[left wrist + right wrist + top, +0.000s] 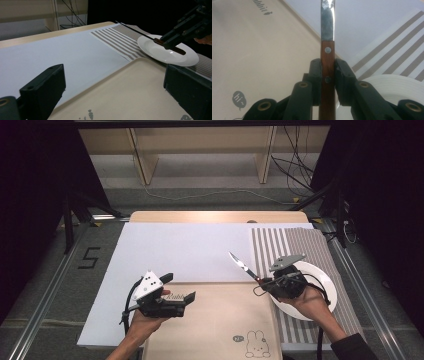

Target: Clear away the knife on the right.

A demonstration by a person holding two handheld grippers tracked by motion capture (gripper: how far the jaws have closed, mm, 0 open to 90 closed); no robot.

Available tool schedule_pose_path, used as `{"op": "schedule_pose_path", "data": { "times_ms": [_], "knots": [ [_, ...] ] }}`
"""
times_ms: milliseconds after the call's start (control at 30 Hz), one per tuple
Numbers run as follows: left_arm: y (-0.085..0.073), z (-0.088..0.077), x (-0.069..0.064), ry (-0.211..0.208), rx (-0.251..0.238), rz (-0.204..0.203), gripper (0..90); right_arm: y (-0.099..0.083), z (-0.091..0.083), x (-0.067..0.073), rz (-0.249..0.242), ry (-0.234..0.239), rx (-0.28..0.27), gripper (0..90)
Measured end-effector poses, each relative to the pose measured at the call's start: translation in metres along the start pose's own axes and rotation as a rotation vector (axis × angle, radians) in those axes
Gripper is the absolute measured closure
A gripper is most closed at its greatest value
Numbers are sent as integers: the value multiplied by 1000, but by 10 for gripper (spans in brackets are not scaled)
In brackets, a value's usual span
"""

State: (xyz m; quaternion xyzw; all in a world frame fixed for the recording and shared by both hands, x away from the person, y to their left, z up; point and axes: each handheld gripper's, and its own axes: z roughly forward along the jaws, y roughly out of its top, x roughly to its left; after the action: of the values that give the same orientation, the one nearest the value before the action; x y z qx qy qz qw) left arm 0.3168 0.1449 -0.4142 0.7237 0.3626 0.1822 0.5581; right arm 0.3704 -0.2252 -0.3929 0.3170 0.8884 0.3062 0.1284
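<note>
Knife [243, 265], pinched by its wooden handle in the right tool [263, 281], held above the white plate [322, 281]; beige tray [220, 330] beside plate; left tool [179, 290] spread above the tray; white-covered desk [185, 247].

Setting, high view. Wooden table [220, 216] w/ pale top, lit brightest along its far edge — well beyond both tongs. Grey floor [45, 285] on either side, crossed by metal rails [42, 300]; a black "5" [89, 257] marked on the floor outboard of the left tongs. Behind the table: light wooden shelving [200, 150] w/ upright legs, white cable [210, 195] across the floor, black cables [295, 165] hanging far right. Dark curtains [30, 195] flank both sides — room dim elsewhere.
</note>
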Motion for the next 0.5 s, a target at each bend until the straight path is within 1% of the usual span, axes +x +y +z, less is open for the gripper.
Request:
{"op": "schedule_pose_path", "data": {
  "times_ms": [67,100,133,267,300,367,433,467,500],
  "knots": [
    [0,0,0,-1,3,6,39,-2,2,5,0,6,2,772],
    [0,0,0,-1,3,6,39,-2,2,5,0,6,2,772],
    [0,0,0,-1,0,3,39,-4,4,9,-1,15,4,772],
    [0,-1,0,0,0,3,39,-7,7,17,-3,32,14,772],
    [0,-1,0,0,0,3,39,-7,7,17,-3,32,14,772],
    [0,0,0,0,1,4,38,-9,10,25,-1,38,16,772],
    [0,0,0,0,0,3,38,-9,10,28,-8,41,18,771],
    [0,-1,0,0,0,5,39,-10,10,33,-8,47,25,772],
    [0,-1,0,0,0,5,38,-10,10,33,-8,47,25,772]
  ]
}}
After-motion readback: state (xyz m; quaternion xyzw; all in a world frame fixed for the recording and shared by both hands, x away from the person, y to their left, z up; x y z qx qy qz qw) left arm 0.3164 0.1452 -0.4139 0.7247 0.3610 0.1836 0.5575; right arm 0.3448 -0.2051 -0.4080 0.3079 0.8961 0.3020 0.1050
